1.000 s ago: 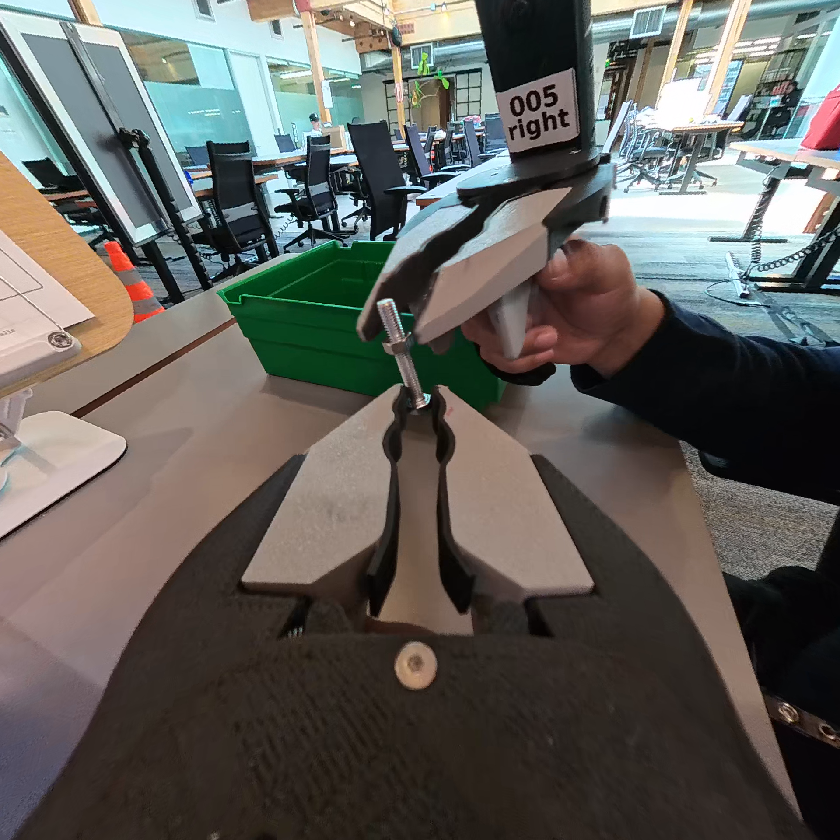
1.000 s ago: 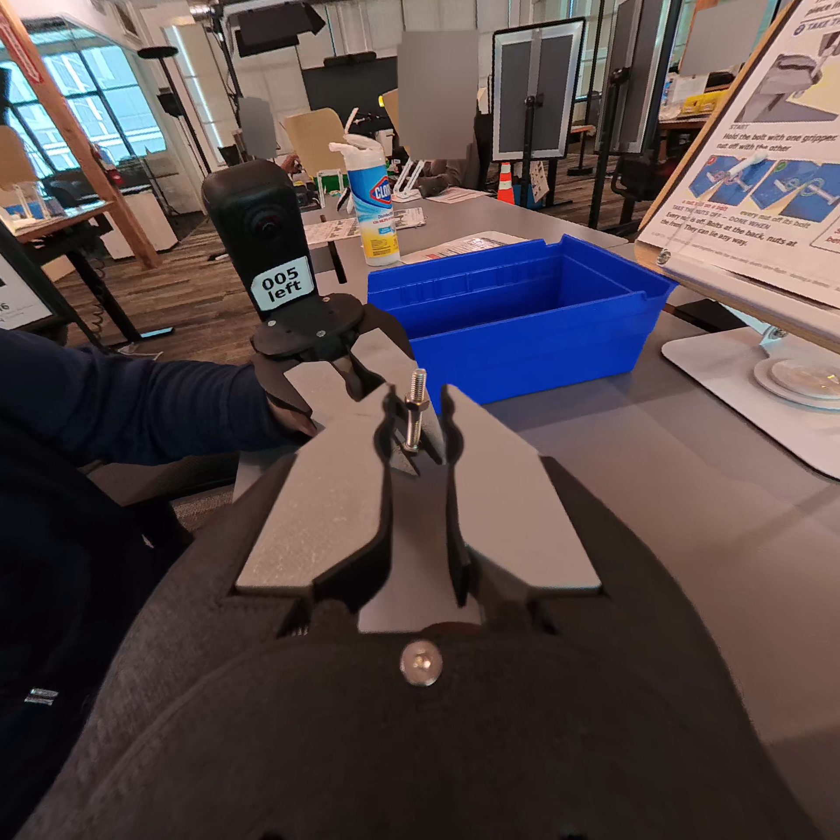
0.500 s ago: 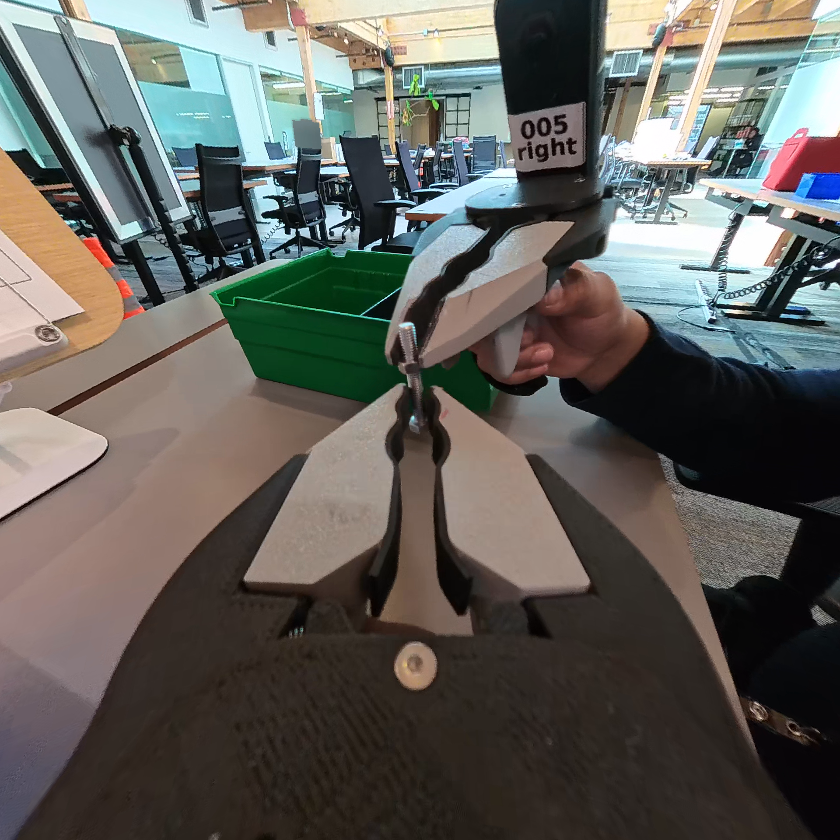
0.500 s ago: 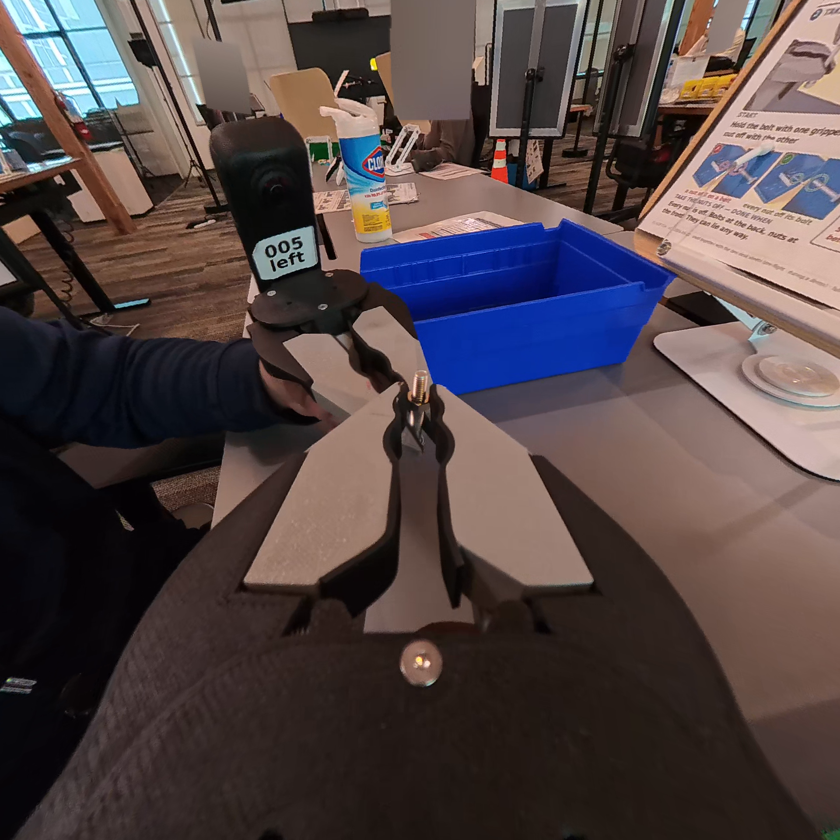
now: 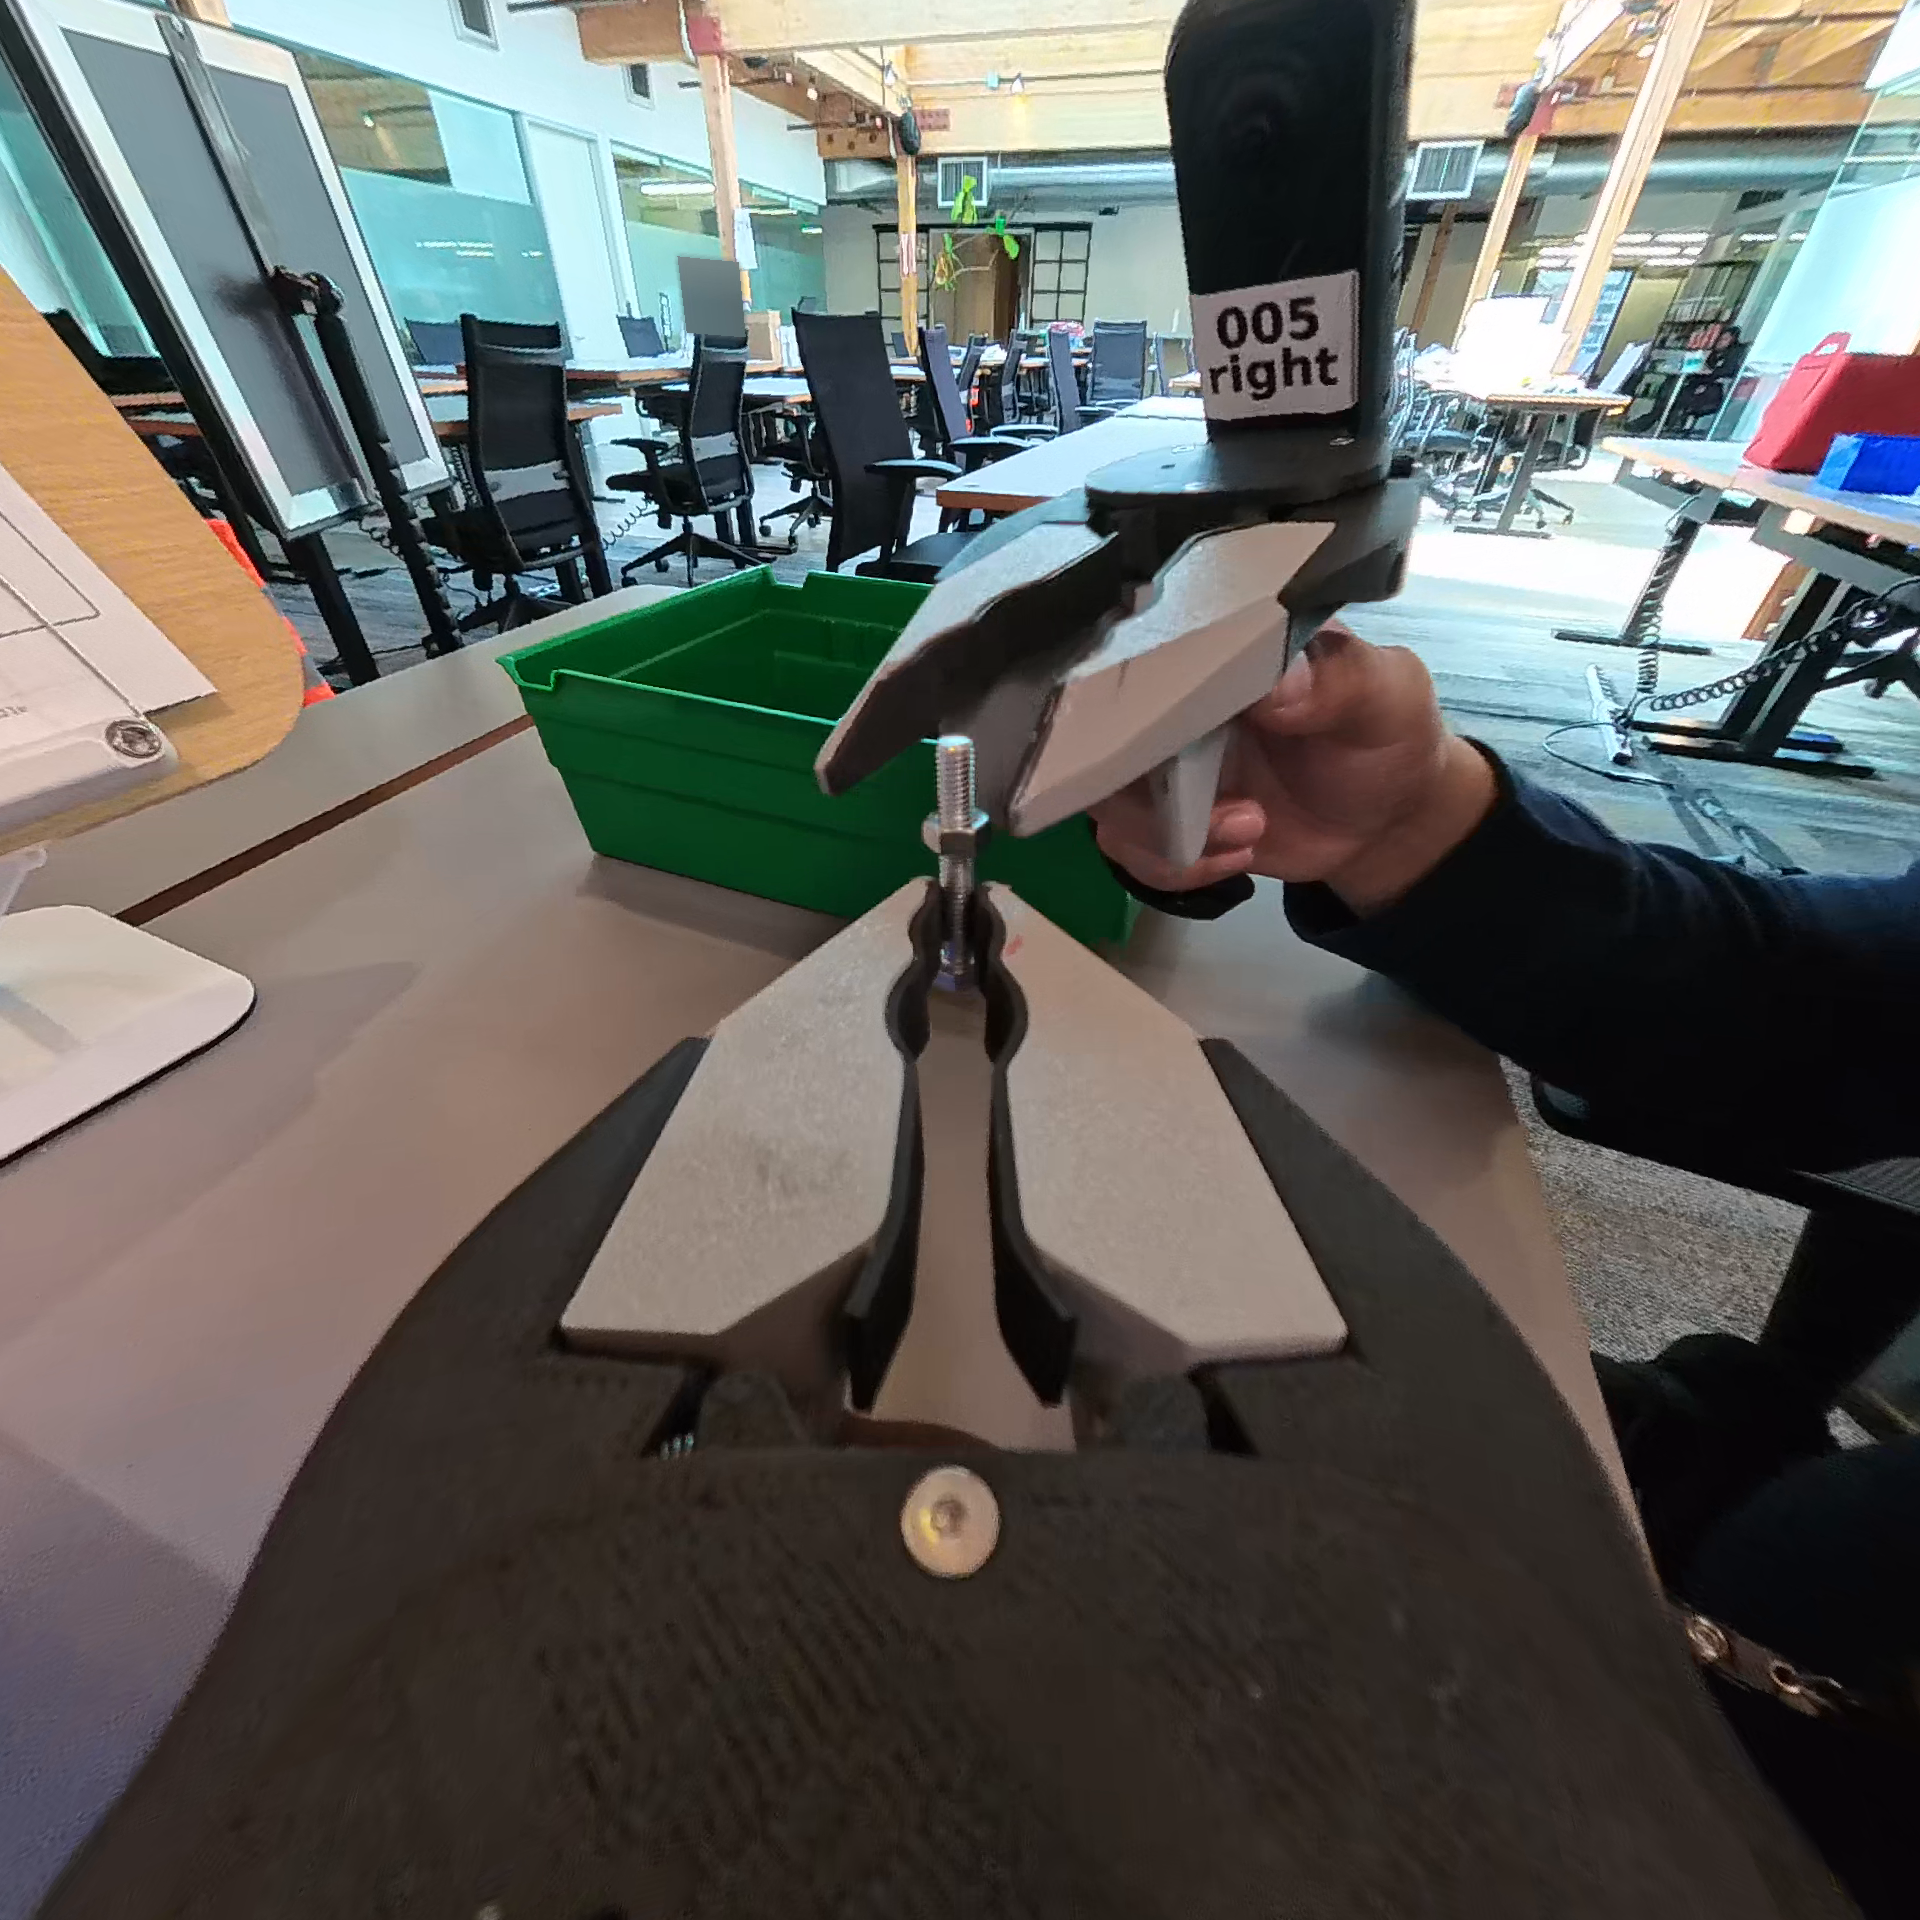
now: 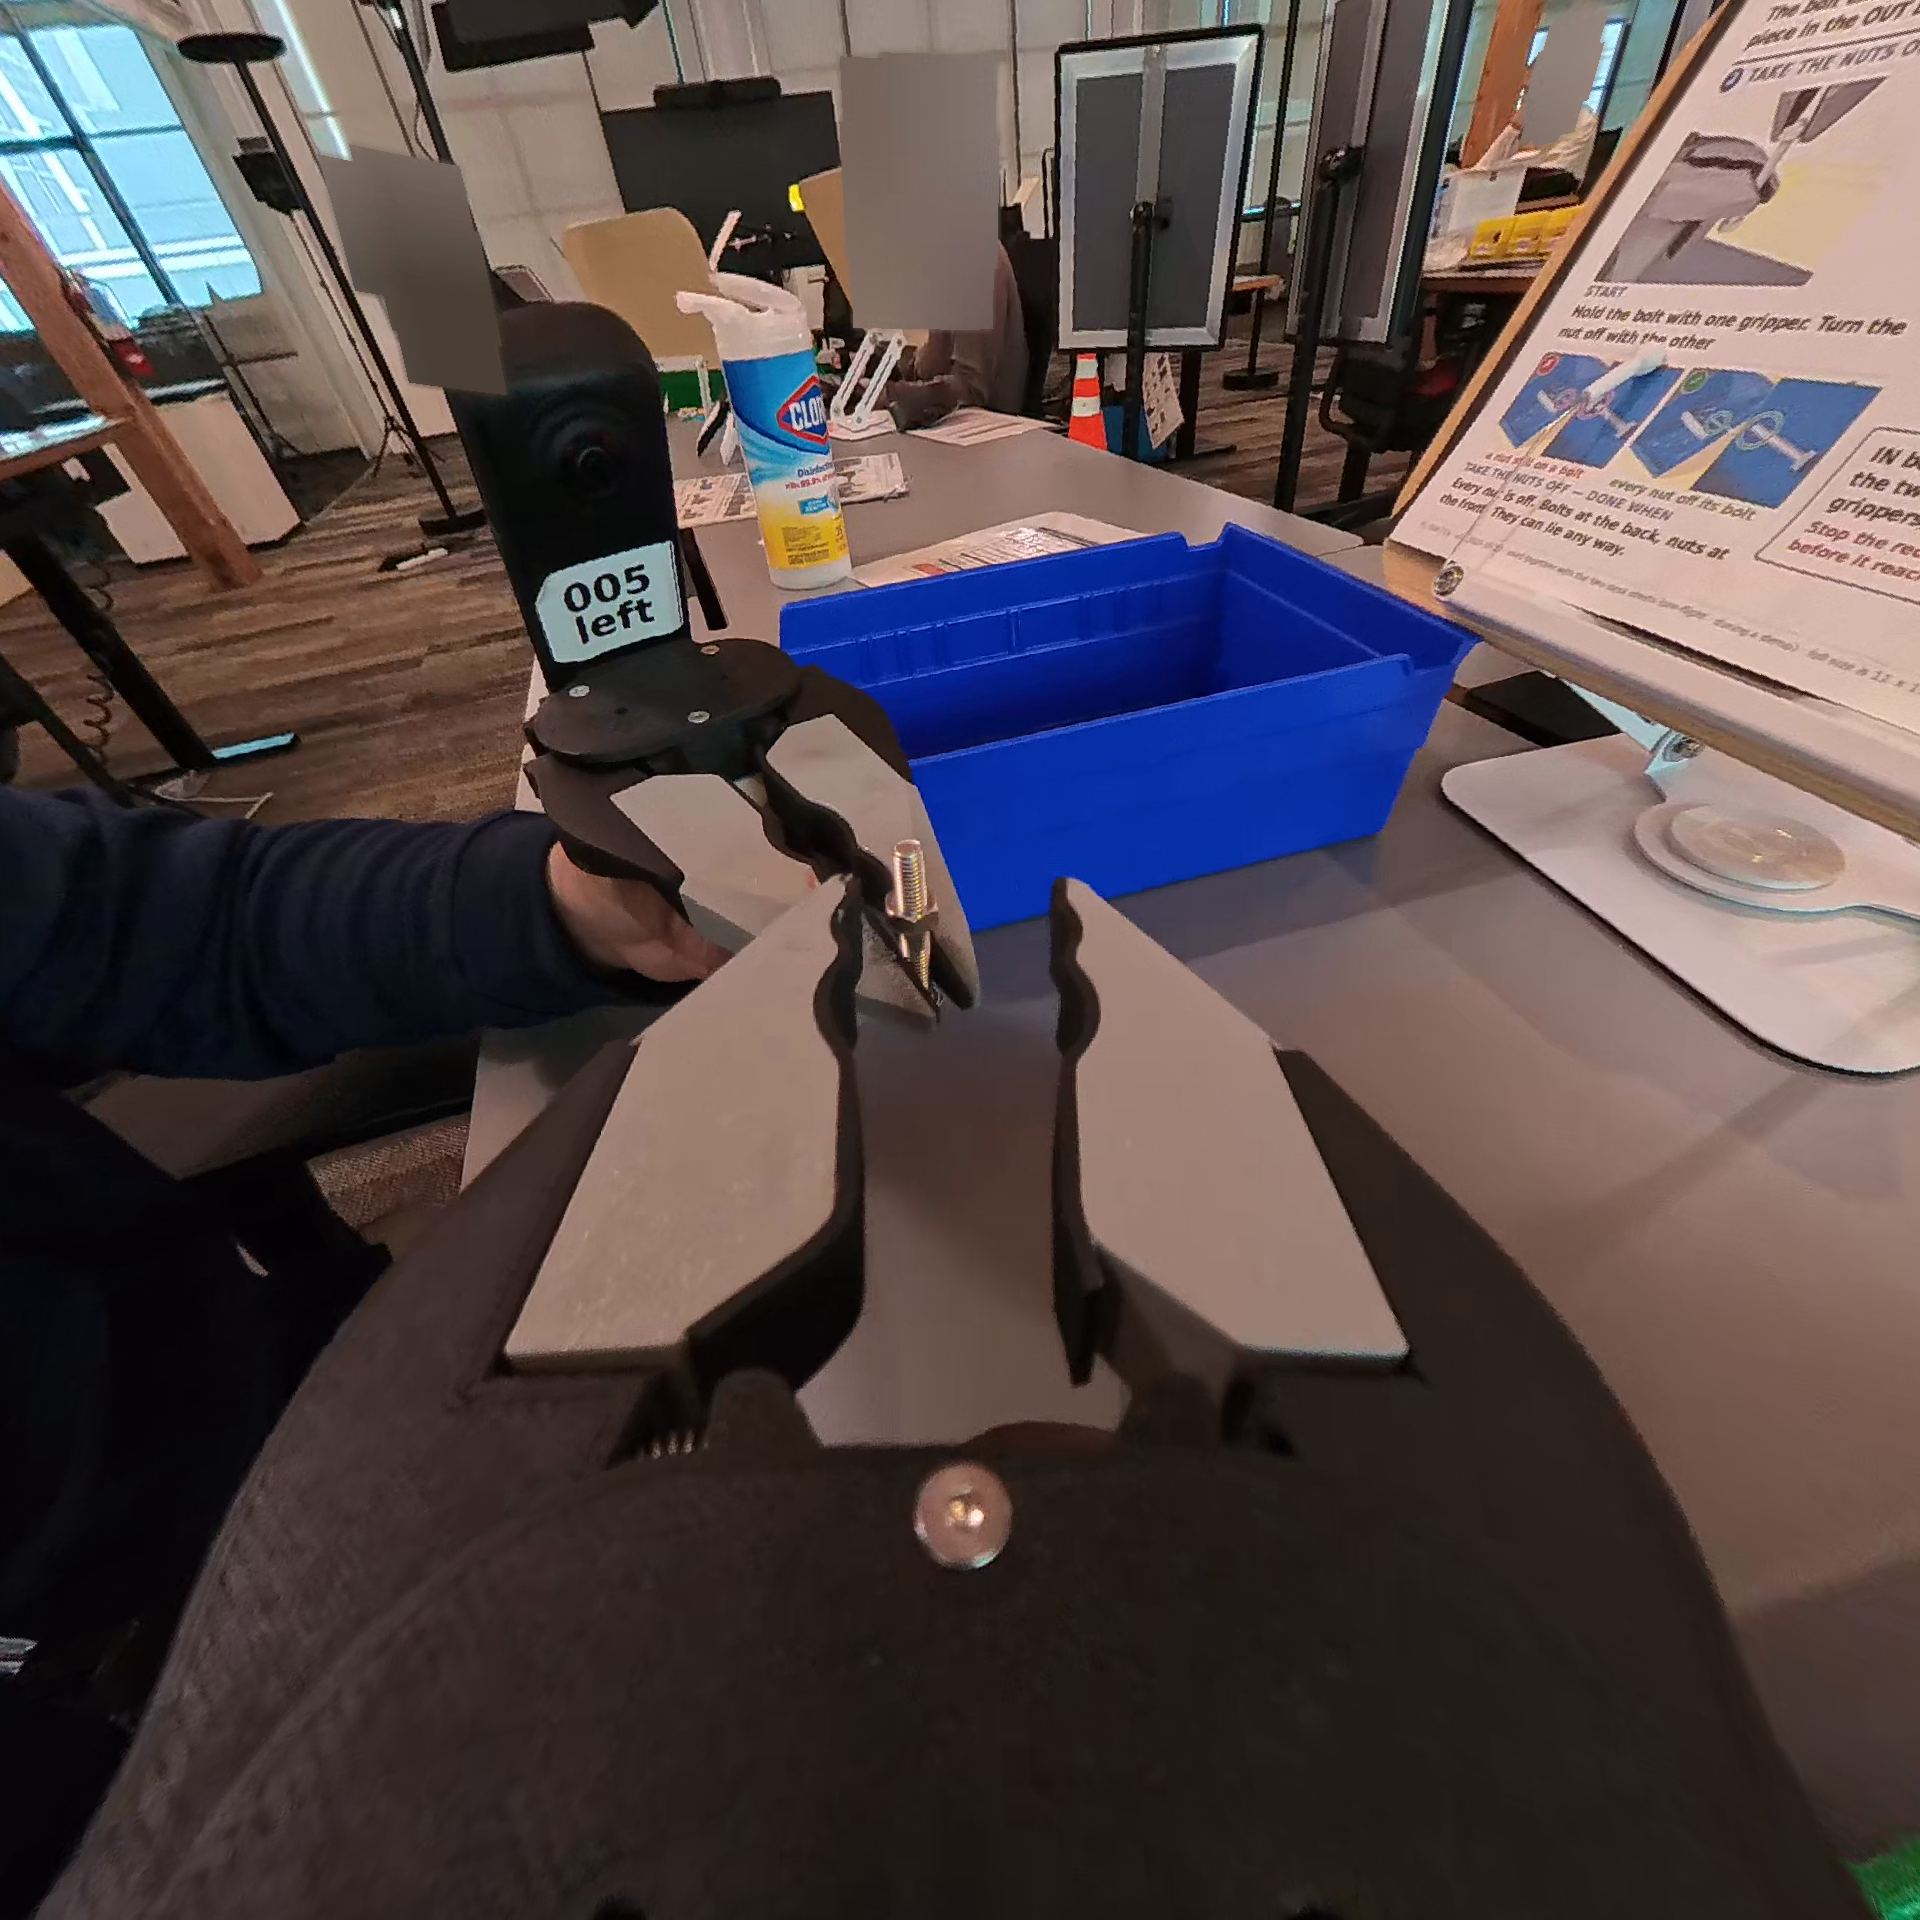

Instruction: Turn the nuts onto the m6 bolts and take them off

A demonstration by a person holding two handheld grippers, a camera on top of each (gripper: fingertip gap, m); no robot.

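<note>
A silver M6 bolt (image 5: 954, 774) stands upright with a hex nut (image 5: 957, 828) partway down its thread. My left gripper (image 5: 956, 914) is shut on the bolt's lower end, just above the grey table (image 5: 416, 1039). My right gripper (image 5: 928, 795) is open, and its fingertips straddle the top of the bolt without touching it. In the right wrist view my right gripper (image 6: 956, 904) is open. The bolt (image 6: 906, 868) and nut (image 6: 913, 916) sit just past its left fingertip, held by the left gripper (image 6: 925, 987).
A green bin (image 5: 727, 727) stands behind the bolt in the left wrist view. A blue bin (image 6: 1143, 790) stands behind it in the right wrist view. An instruction board (image 6: 1683, 416) on a white base (image 6: 1766, 935) stands at the right. A wipes canister (image 6: 790, 468) is farther back. The tips of both grippers are at nearly the same place.
Half a second ago my right gripper was shut around the nut on the bolt. It has now opened and drawn back a little. My left gripper still holds the bolt.
</note>
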